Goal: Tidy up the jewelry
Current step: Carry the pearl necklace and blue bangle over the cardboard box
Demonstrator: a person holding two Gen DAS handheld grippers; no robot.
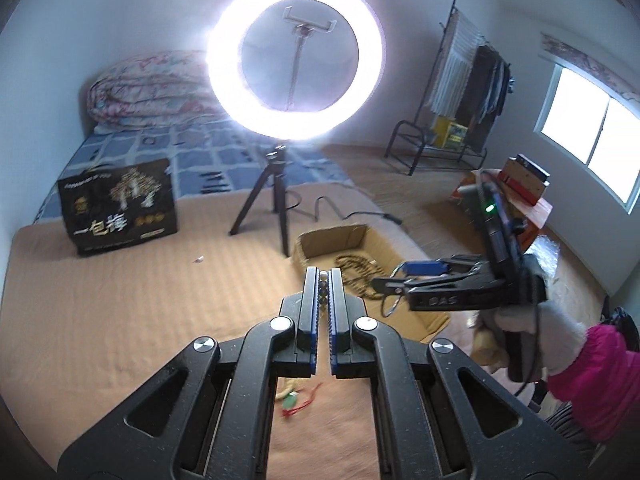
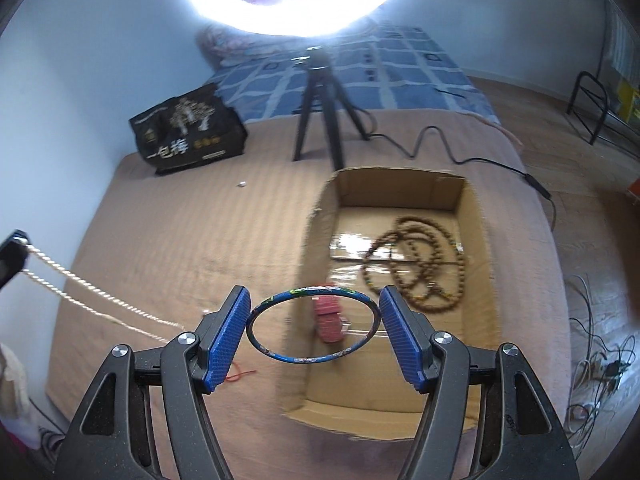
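Note:
My left gripper (image 1: 324, 280) is shut on a pale bead necklace (image 1: 323, 280), held above the bed; in the right wrist view its strand (image 2: 80, 292) trails from the left gripper (image 2: 12, 258) down to the blanket. My right gripper (image 2: 314, 320) is shut on a thin dark blue bangle (image 2: 314, 326), held flat between the blue pads over the near left corner of an open cardboard box (image 2: 476, 216). In the box lie a long brown bead necklace (image 2: 420, 264) and a red bracelet (image 2: 330, 318). In the left wrist view the right gripper (image 1: 384, 284) hovers over the box (image 1: 332, 238).
A green pendant on red cord (image 1: 292, 402) lies on the tan blanket below my left gripper. A ring light on a tripod (image 1: 296, 60) stands behind the box with its cable (image 2: 440, 148) trailing right. A black bag (image 1: 118, 212) sits at the back left.

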